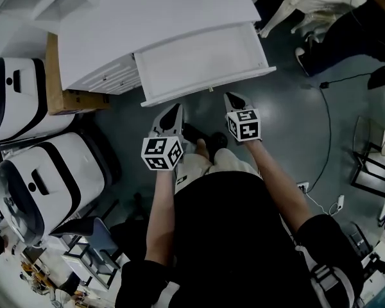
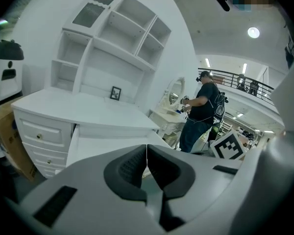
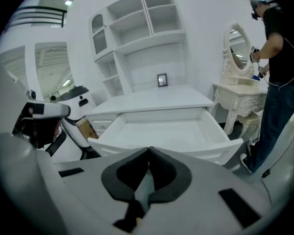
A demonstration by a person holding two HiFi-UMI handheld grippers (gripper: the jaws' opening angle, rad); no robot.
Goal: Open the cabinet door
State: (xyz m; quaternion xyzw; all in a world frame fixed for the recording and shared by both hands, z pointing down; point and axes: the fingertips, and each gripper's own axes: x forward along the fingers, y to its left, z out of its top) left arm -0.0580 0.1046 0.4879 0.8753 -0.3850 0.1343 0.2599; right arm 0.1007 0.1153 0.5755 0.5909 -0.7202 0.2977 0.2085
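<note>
The white cabinet desk has its wide middle drawer pulled out and empty, a small knob on its front. Both grippers hang in front of that drawer, apart from it. My left gripper is shut and empty; its pads meet in the left gripper view, with the drawer beyond. My right gripper is also shut with nothing in it, jaws touching in the right gripper view, and the open drawer lies straight ahead. A shelf hutch rises over the desktop.
Two white rounded machines and a cardboard box stand left of the desk. Small drawers sit on its left side. A person stands at a mirrored vanity to the right. A cable crosses the floor.
</note>
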